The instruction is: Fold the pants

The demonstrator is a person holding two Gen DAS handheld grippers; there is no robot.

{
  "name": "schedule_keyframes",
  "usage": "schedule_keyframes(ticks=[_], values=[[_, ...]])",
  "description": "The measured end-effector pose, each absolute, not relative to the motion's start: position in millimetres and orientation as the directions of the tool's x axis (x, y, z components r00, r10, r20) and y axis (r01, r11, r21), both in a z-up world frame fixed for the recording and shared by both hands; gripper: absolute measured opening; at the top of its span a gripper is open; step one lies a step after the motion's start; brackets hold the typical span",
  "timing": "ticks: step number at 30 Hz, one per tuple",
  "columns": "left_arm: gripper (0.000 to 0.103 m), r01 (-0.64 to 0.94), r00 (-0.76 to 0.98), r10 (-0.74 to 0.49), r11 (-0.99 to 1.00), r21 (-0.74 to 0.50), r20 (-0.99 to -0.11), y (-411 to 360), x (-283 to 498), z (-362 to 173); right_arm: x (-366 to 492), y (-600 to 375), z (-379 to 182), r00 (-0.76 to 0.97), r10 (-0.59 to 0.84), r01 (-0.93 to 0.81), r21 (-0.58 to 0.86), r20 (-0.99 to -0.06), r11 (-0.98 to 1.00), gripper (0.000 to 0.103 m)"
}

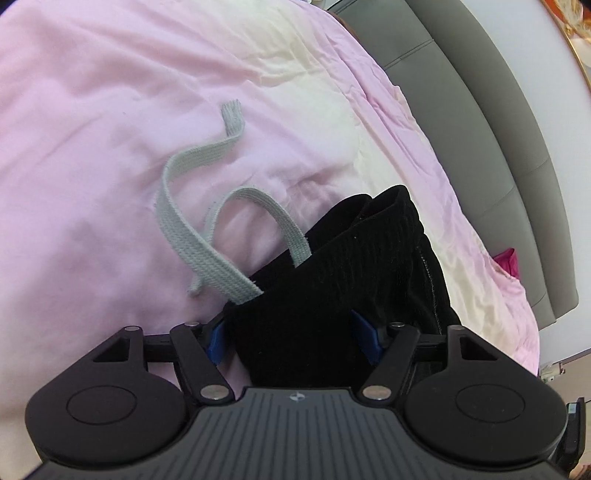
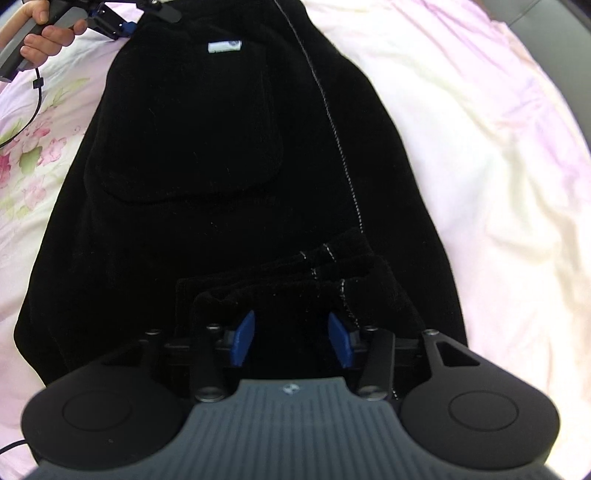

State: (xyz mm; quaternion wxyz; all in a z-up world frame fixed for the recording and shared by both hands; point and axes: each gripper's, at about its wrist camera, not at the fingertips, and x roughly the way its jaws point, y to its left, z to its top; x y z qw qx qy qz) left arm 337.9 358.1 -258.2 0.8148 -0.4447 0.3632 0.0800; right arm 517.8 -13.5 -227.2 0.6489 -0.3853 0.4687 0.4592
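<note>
From my left wrist view, the black pants cover the lower ends of the grey drawstring and run out of sight behind the left gripper. On the right wrist view, the hem folds hide the right gripper fingertips; I can't tell contact. The pocket label is too small to read.

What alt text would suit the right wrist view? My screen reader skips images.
Folded black pants lie on a pink floral bedspread, leg hems stacked over the back-pocket side. The right claw hovers open above the hems; the left claw, held in a hand, sits at the waistband.
</note>
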Motion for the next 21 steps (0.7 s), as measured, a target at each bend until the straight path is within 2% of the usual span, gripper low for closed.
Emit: schedule_keyframes(ticks=[3, 5, 8, 11, 16, 21], values=[[0.061, -0.456, 0.737, -0.164, 0.596, -0.661, -0.656, 355.5, 337.9, -256.5, 523.2, -15.9, -231.0, 0.121, 0.236, -0.956, -0.049, -0.964, 0.29, 0.045], [0.043, -0.445, 0.746, -0.142, 0.62, -0.646, -0.65, 352.3, 334.9, -245.2, 525.6, -18.4, -231.6, 0.109, 0.246, -0.953, -0.031, -0.963, 0.301, 0.045], [0.03, -0.388, 0.784, -0.125, 0.666, -0.637, -0.608, 343.8, 333.7, -208.2, 529.0, -22.5, -234.0, 0.092, 0.264, -0.948, -0.004, -0.96, 0.317, 0.045], [0.027, -0.31, 0.812, -0.133, 0.727, -0.613, -0.569, 326.6, 341.0, -161.6, 529.4, -24.0, -236.0, 0.093, 0.269, -0.947, -0.002, -0.959, 0.32, 0.045], [0.027, -0.195, 0.822, -0.127, 0.853, -0.484, -0.555, 265.3, 357.1, -90.7, 524.2, -35.6, -228.9, 0.124, 0.295, -0.934, -0.011, -0.947, 0.357, 0.045], [0.026, -0.089, 0.829, -0.137, 0.925, -0.369, -0.543, 193.2, 366.6, -35.6, 512.4, -65.6, -204.4, 0.213, 0.348, -0.882, -0.026, -0.913, 0.471, 0.049]])
